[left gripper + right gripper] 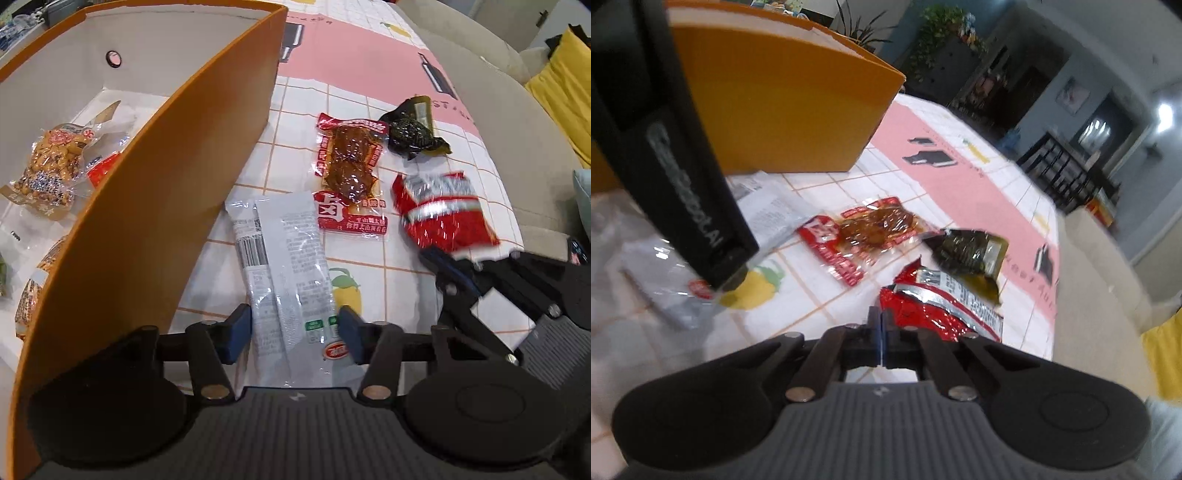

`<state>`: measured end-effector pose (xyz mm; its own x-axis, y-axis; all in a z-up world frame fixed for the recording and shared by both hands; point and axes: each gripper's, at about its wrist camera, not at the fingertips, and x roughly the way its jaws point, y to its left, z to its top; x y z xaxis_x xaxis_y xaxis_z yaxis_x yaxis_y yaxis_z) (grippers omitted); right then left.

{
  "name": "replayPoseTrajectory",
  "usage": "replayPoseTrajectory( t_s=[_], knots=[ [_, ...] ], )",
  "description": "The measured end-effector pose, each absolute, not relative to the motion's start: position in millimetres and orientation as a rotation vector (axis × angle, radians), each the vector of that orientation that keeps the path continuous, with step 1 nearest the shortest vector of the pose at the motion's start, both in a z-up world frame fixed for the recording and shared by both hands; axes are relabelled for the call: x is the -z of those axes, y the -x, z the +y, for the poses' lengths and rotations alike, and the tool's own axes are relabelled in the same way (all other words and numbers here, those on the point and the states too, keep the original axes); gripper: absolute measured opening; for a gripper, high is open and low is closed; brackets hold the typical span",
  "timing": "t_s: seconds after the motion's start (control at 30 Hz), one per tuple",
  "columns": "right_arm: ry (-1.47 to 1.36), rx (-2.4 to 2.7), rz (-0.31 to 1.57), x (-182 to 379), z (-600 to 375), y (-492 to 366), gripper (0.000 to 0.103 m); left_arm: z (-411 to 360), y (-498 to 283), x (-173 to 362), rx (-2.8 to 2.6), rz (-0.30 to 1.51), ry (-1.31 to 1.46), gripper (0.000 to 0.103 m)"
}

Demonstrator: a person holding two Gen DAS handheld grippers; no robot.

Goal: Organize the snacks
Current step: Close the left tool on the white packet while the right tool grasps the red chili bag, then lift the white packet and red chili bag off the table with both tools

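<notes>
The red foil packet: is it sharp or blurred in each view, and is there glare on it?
Left wrist view: the red foil packet is smeared by motion blur, with streaked white glints. Right wrist view: it is sharper, with bright glare on its creases; the left edge of that picture is blurred.

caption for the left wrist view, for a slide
Left gripper straddles a white packet beside the orange box; three more snack packs lie on the tablecloth.
</notes>
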<state>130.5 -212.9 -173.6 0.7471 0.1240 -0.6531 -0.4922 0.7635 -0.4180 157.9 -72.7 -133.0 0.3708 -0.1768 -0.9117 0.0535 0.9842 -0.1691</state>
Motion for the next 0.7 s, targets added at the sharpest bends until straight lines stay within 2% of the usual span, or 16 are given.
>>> replayPoseTrajectory(
  t_s=[0.33,0.53,0.7],
  knots=[
    [0.369,-0.454,0.871,139.1,-216.3,-93.0,0.000,-64.0,-138.3,130.9,0.216,1.239,0.108,0.054],
    [0.181,-0.452,1.029,138.4,-217.0,-72.5,0.000,-65.0,-110.6,129.3,0.263,1.283,0.065,0.054],
    [0.121,-0.452,1.040,140.1,-210.3,-71.8,0.000,-64.7,-104.9,129.1,0.265,1.287,0.058,0.054]
  ],
)
